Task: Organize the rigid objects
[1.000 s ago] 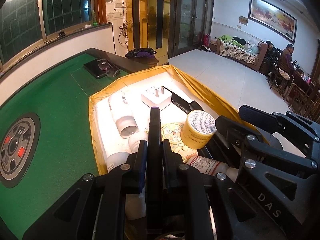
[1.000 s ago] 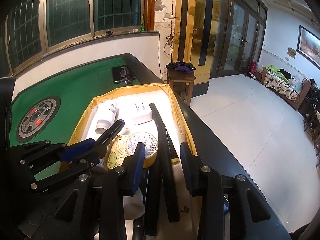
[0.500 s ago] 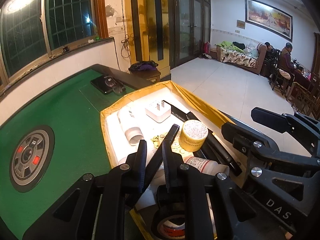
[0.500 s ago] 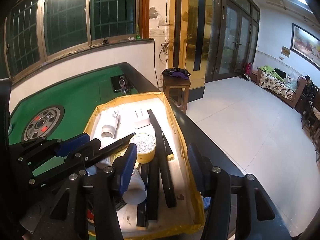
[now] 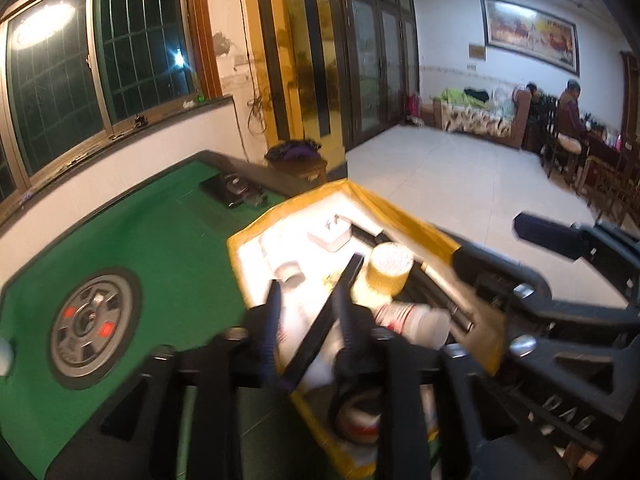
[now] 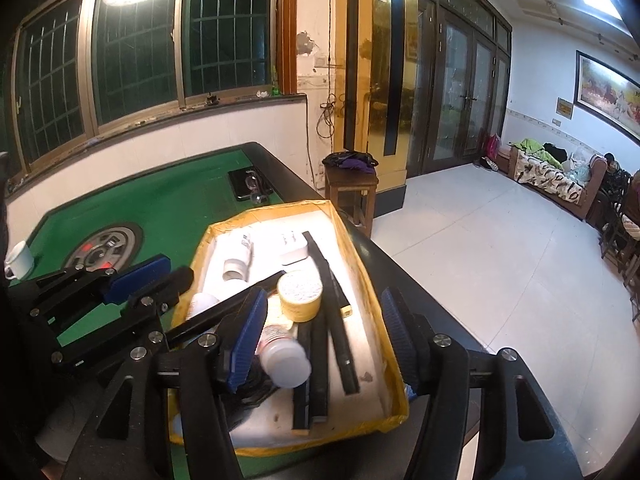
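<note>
A yellow-rimmed white tray [image 6: 394,364] sits on the green table and holds white bottles, a white charger [image 6: 294,249], a yellow-lidded jar [image 6: 300,295] and long black bars [image 6: 334,312]. My left gripper [image 5: 306,316] is shut on a thin black stick [image 5: 320,328] and holds it tilted above the tray; the stick also shows in the right wrist view [image 6: 224,312]. My right gripper [image 6: 324,336] is open and empty above the tray's near end, over a white bottle [image 6: 282,354].
A black phone-like case [image 6: 250,185] lies on the green felt [image 6: 168,204] behind the tray. A round grey and red disc [image 5: 94,324] is set in the table. A white cup [image 6: 18,259] stands at the far left. A wooden stool [image 6: 352,184] stands beyond the table edge.
Both grippers have pulled back and up from the tray. The left gripper has lifted the black stick, which now tilts to the right. The left view is motion-blurred.
</note>
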Available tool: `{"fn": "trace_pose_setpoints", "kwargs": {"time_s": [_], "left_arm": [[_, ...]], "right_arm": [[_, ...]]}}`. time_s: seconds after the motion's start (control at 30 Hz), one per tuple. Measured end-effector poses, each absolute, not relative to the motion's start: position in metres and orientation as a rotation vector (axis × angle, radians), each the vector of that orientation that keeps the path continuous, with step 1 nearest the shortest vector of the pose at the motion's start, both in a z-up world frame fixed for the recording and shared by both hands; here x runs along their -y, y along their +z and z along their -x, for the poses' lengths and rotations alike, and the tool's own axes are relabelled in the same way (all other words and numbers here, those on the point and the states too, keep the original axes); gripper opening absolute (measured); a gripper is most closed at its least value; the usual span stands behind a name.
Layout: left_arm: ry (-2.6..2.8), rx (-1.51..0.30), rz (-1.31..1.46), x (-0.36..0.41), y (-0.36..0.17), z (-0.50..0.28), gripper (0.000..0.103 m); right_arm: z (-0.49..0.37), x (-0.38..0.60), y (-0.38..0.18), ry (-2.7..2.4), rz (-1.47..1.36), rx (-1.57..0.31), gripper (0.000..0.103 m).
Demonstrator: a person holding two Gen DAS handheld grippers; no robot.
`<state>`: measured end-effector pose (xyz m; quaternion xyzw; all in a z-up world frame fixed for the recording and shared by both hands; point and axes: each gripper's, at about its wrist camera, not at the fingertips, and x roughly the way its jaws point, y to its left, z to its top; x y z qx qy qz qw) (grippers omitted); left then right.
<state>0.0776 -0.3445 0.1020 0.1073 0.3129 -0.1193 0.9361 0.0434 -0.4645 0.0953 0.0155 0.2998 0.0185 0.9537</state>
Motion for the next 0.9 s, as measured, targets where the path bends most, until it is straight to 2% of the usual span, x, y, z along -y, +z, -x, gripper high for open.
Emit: {"fn": "trace_pose_setpoints", "kwargs": {"time_s": [0.03,0.07,0.13,0.2,0.3,0.43,0.53,0.8,0.9], "left_arm": [[-0.241,-0.606,-0.228,0.337,0.106,-0.070,0.046],[-0.237,-0.572,-0.234,0.330,0.109,-0.062,0.060],[-0.242,-0.512,-0.219,0.308,0.119,-0.044,0.075],[-0.280,-0.499,-0.180,0.287,0.128,-0.031,0.080],[-0.264,-0.485,-0.136,0.253,0.144,-0.010,0.084],[-0.179,-0.477,-0.273,0.235,0.152,0.021,0.084],[-0.255,-0.456,-0.247,0.225,0.152,0.039,0.084],[-0.254,-0.630,-0.200,0.228,0.107,0.031,0.084],[-0.211,-0.615,-0.238,0.229,0.099,0.038,0.084]], "right_arm": [[-0.040,0.463,0.096,0.040,-0.035,-0.602,0.057],[-0.035,0.462,0.098,0.043,-0.040,-0.594,0.059],[-0.027,0.459,0.099,0.058,-0.053,-0.582,0.063],[-0.019,0.453,0.100,0.075,-0.058,-0.567,0.063],[-0.009,0.443,0.098,0.110,-0.069,-0.557,0.063],[-0.001,0.427,0.095,0.147,-0.066,-0.547,0.063],[0.004,0.415,0.091,0.184,-0.091,-0.547,0.064],[0.011,0.377,0.083,0.231,-0.062,-0.571,0.064],[0.014,0.371,0.079,0.221,-0.055,-0.584,0.064]]}}
